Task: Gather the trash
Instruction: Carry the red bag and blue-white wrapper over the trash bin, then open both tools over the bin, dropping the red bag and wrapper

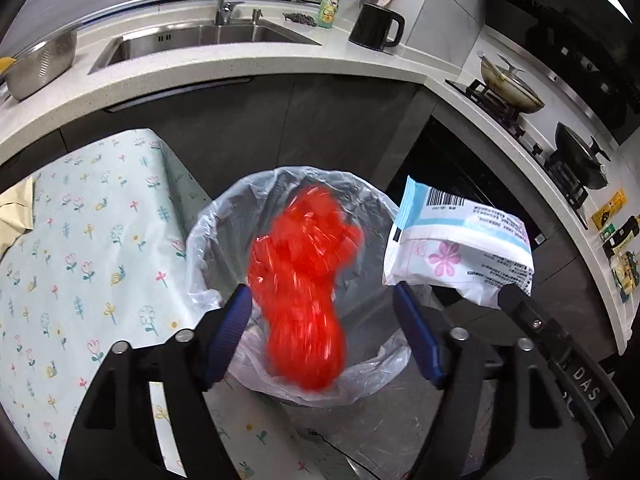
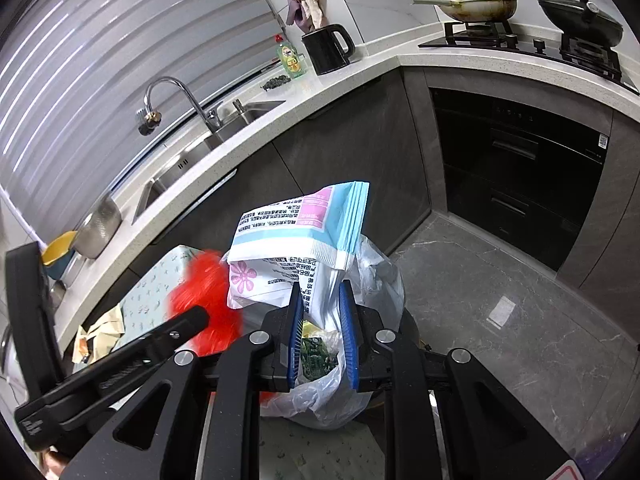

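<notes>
Left wrist: "DAS" on right gripper [image 1: 516, 300]

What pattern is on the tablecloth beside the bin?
Pale mint tablecloth printed with small flowers and snails; clearest in the left wrist view.

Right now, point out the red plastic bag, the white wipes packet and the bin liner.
red plastic bag [image 1: 304, 292]: left wrist view, middle of the blurred red bundle.
white wipes packet [image 2: 288, 256]: right wrist view, its printed face.
bin liner [image 1: 208, 220]: left wrist view, its left rim.
</notes>
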The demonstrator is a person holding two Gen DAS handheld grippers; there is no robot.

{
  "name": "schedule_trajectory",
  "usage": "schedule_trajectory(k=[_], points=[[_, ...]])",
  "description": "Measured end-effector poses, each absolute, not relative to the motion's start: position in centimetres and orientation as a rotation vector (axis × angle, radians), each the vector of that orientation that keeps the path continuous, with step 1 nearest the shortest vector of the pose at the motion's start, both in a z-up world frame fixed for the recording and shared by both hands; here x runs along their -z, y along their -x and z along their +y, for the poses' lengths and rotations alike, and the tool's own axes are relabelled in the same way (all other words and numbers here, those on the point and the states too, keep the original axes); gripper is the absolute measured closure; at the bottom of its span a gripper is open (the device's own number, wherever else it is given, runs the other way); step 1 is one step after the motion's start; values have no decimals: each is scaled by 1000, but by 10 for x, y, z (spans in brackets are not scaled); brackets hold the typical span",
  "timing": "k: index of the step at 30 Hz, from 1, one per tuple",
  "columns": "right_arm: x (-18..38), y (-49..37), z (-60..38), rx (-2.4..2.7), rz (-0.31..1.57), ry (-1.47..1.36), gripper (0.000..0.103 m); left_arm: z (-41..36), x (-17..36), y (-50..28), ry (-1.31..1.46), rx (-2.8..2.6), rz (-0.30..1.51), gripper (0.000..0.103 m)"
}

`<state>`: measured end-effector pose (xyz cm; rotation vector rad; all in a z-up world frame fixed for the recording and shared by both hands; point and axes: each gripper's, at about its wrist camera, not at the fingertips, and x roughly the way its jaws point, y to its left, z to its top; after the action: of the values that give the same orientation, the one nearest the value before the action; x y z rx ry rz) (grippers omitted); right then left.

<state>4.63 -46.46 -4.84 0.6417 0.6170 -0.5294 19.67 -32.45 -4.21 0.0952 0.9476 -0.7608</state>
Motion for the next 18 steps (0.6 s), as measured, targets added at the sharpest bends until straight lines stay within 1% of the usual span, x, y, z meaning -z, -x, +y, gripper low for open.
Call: schedule_trajectory(k=[4, 9, 18], points=[[51, -57, -458, 514, 624, -644, 85, -314, 35, -199, -80, 735, 909, 29], [52, -70, -447, 479, 627, -642, 85, -294, 29, -206, -65, 713, 892, 28], [51, -90, -431, 443, 638, -633, 85, -269, 36, -216, -57, 660, 897, 28]])
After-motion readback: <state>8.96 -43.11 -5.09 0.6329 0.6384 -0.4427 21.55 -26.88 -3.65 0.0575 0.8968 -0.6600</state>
